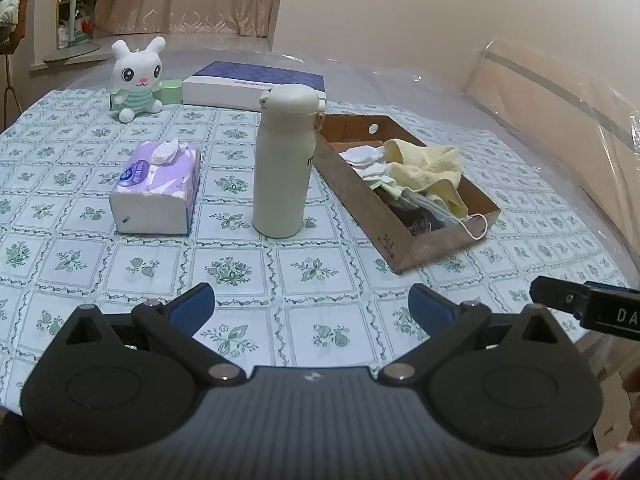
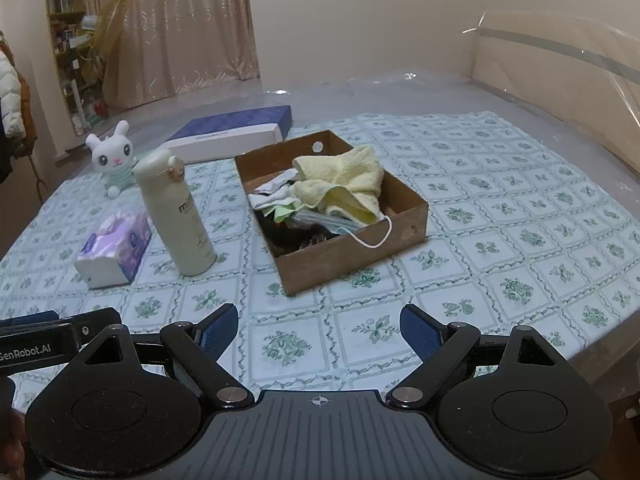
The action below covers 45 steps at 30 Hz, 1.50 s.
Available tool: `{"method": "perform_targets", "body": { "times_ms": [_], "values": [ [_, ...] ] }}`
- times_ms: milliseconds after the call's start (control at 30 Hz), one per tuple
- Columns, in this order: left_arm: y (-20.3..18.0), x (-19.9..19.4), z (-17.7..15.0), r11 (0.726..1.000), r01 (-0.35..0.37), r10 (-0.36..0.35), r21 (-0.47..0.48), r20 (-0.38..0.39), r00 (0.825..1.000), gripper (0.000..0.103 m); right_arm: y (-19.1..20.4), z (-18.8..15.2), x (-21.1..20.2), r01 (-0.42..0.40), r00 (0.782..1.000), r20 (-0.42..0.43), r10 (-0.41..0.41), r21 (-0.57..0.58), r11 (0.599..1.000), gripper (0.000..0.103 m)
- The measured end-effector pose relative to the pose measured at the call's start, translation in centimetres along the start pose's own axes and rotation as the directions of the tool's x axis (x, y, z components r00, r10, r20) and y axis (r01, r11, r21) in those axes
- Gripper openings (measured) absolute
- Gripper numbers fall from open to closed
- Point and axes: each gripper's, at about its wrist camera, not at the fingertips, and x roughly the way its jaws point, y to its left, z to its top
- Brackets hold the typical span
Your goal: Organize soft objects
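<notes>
Reading "GenRobot.AI", left tongs [image 2: 52, 340]

The yellow towel [image 2: 340, 184] hides much of the cardboard box [image 2: 352, 248]; dark items beneath it unidentifiable

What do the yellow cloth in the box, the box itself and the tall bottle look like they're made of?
Yellow cloth: looks like terry towelling, nubby and matte, slumped in soft folds.
Box: probably cardboard, plain brown, thin walls, a punched hole.
Bottle: smooth cream shell, faint sheen; coated metal or plastic, can't tell which.
</notes>
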Motion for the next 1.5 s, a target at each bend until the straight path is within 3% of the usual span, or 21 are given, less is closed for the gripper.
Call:
{"method": "perform_targets", "body": {
  "times_ms": [500, 1500],
  "values": [
    [0.4, -1.9, -0.8, 1.0, -0.006, 0.006, 0.012, 0.005, 1.0, 0.102, 1.5, -0.7, -0.5, -0.005, 1.0, -0.012, 0.004, -0.039, 0.999, 0.087],
    [1.1, -2.2, -0.9, 1.0, -0.027, 0.027, 0.005, 0.019, 0.999, 0.102, 2.6, -0.8, -0.1, -0.028, 0.999, -0.021, 0.027, -0.055, 0.998, 0.087]
  ]
}}
